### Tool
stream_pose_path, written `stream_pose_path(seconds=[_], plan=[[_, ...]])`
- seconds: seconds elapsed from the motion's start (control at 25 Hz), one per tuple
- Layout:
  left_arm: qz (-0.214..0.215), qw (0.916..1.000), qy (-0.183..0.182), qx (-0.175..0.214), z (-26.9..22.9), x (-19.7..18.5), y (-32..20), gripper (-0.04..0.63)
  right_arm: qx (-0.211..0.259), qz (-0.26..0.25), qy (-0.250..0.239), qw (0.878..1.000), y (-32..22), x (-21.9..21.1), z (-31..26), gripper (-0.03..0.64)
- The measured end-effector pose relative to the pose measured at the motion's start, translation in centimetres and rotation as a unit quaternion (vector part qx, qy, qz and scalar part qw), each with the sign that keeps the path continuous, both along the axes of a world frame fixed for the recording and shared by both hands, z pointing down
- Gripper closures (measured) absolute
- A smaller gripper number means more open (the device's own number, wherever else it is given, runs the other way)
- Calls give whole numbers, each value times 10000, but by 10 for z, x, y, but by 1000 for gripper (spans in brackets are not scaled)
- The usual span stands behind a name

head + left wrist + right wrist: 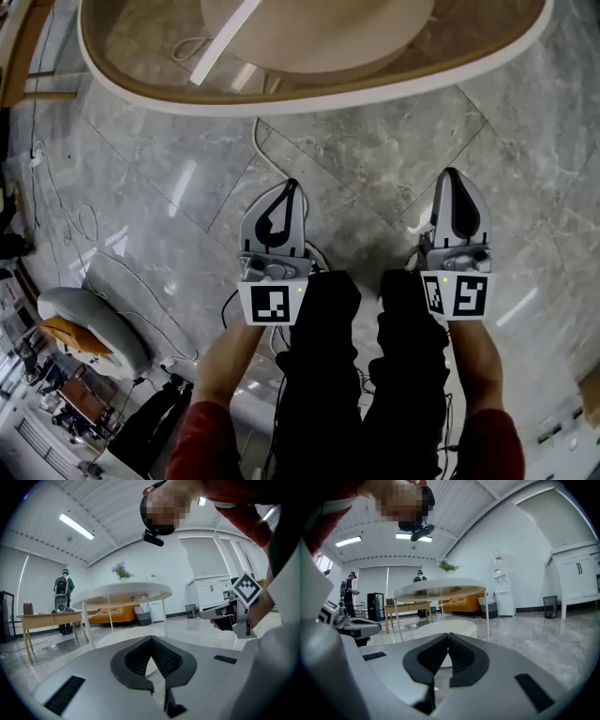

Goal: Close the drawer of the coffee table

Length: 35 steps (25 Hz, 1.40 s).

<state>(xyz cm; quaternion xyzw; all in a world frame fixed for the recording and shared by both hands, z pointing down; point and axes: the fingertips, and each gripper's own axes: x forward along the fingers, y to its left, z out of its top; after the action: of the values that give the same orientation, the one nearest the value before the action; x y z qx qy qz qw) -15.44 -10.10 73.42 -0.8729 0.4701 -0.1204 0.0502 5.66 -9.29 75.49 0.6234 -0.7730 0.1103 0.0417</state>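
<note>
Grey marble floor (375, 141) filled the head view from edge to edge. Across the top of the frame lay the coffee table (394, 89), an oval glass top in a pale wooden rim over a beige base; its drawer could not be made out. Below it, at centre left and centre right, the left tool (284, 187) and the right tool (451, 173) each had their jaws together on nothing, apart from the table.
</note>
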Motion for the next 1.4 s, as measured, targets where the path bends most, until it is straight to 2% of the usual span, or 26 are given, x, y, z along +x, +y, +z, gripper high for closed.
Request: stream_pose_path(seconds=[0.12,0.24,0.36,0.44,0.52,0.56,0.64,0.68,0.8,0.92,1.08,1.24,1.4], plan=[[-126,9998,-47,-119,-86,-7,11,583,-133,-24,84,9999,10,0,-90,595],[-317,9992,94,-228,-192,-9,17,583,-269,1,145,9995,16,-3,-194,595],[-501,9983,148,-247,-305,-4,13,583,-353,143,-3,9993,10,-2,-302,594],[-595,9974,94,-406,-378,1,15,583,-370,247,-141,9989,6,-1,-376,594],[-617,9976,137,-269,-460,7,17,583,-343,289,-279,9986,4,-3,-452,595],[-660,9973,226,-235,-497,10,15,583,-263,275,-310,9988,0,-4,-489,595],[-839,9938,368,-632,-549,11,16,583,-4,211,-311,9993,-8,-6,-559,595],[-905,9926,466,-664,-576,11,17,583,141,168,-286,9994,-9,-7,-591,594],[-970,9925,724,-149,-659,7,12,583,695,31,-97,9975,-11,-10,-677,594],[-1011,9908,842,300,-713,4,4,583,1259,0,121,9920,-9,-2,-741,595],[-1105,9875,903,672,-752,-5,3,583,1727,39,268,9846,1,6,-791,594],[-1205,9842,903,929,-766,-15,-2,583,1986,22,472,9789,1,9,-808,594],[-1202,9832,881,1057,-774,-23,-3,583,2092,100,307,9773,-3,10,-814,594]])
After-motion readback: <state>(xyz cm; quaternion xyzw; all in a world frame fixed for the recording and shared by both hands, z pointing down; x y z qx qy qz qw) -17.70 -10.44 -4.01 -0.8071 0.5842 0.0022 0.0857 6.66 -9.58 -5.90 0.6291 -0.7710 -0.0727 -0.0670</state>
